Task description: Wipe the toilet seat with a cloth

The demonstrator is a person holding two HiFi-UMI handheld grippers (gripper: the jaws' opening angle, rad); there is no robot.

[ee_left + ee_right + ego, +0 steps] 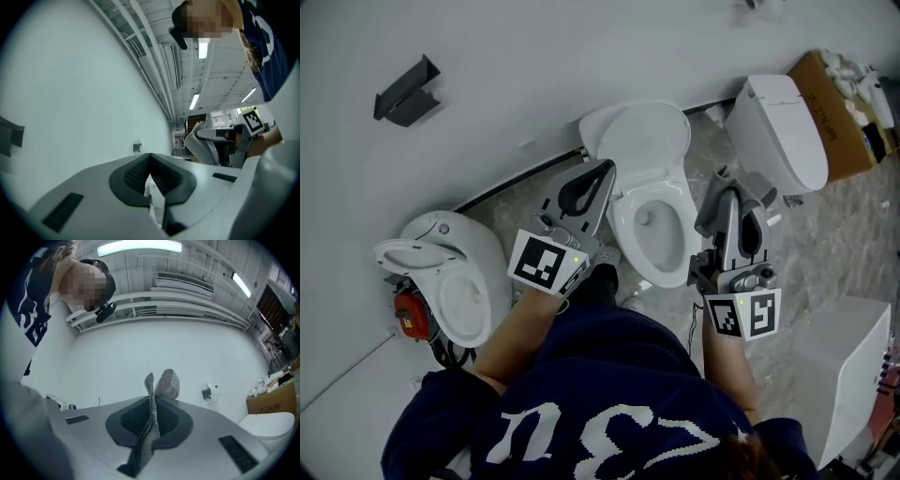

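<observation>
**A:** What are the two claws doing?

**B:** The left gripper (602,174) has its jaws pressed together with nothing between them. The right gripper (727,195) is clenched on a grey cloth (157,384). The cloth runs up between the pads and folds over above the tips.

**A:** Where are they?

**B:** They sit on either side of the middle toilet (654,246), left gripper at its left edge and right gripper just to its right. The cloth is held beside the toilet seat (683,223). I cannot tell whether it touches.

**A:** And the count?

**B:** There are two grippers and one cloth. There are three toilets. The near left one (450,281) is round, the middle one has its lid (642,136) raised, and the far right one (780,131) is closed. Farthest off are one cardboard box (836,120) at the right and one dark bracket (405,92) on the wall at the left.
</observation>
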